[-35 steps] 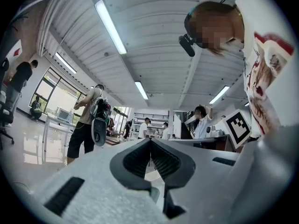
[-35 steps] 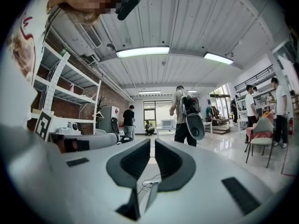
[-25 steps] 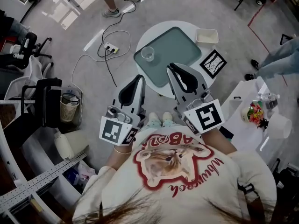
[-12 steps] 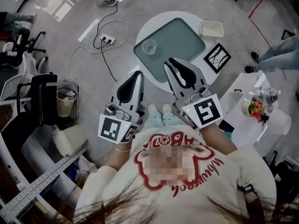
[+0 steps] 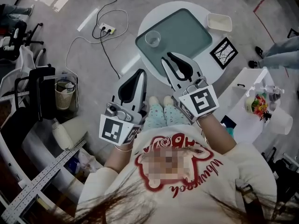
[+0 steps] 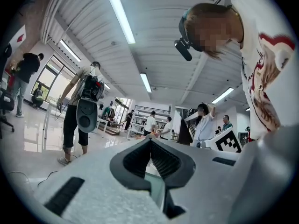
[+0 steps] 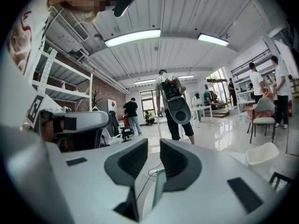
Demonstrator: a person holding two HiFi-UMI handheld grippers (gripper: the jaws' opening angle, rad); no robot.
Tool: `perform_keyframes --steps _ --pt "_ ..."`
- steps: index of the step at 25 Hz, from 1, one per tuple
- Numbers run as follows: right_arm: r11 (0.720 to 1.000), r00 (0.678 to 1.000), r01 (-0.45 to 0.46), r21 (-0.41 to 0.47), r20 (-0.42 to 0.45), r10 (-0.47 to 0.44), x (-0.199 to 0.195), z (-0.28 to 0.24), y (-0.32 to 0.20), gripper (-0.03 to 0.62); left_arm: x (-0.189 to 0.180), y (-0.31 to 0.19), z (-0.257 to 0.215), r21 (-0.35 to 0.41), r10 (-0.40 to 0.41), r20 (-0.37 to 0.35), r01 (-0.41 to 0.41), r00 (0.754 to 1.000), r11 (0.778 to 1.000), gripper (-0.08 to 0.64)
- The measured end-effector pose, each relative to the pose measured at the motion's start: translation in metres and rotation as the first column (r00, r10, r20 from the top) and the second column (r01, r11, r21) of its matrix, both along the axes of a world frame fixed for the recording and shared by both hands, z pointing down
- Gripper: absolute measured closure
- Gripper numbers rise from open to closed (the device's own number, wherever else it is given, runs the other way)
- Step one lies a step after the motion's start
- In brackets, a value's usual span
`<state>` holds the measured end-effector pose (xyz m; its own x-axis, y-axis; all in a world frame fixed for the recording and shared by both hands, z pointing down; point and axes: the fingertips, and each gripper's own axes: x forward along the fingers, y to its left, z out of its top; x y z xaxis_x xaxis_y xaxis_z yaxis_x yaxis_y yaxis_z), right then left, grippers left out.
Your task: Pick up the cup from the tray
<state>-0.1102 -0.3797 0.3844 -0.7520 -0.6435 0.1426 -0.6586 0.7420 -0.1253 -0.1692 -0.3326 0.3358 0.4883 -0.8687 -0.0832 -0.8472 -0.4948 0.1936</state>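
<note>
Well, the left gripper (image 5: 140,74) hangs low, jaws closed on nothing. Ahead, the clear cup (image 5: 153,38) stands upright at the left corner of the tray (image 5: 187,31) — likely light, thin-walled and slippery, best pinched gently across its rim. The right gripper (image 5: 170,59) hovers near it — jaws opening, nothing between them.

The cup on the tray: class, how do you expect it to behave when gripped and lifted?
The cup looks clear, thin-walled and seemingly empty, so it is probably light and easily squeezed out of shape or cracked. It stands upright on the smooth tray, so a sideways nudge would likely slide or tip it.
</note>
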Motion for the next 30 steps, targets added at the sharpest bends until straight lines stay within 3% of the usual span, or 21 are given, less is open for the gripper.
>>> perform_keyframes --steps 14,30 --pt "0.995 0.989 -0.018 -0.103 -0.146 0.003 -0.018 0.083 -0.029 0.395 -0.028 0.018 0.028 -0.075 -0.051 0.033 0.053 0.998 0.996 0.546" --pt "0.972 0.969 -0.054 -0.228 -0.246 -0.004 -0.035 0.155 -0.060 0.334 -0.042 0.032 0.055 -0.143 -0.063 0.022 0.066 0.998 0.987 0.546"
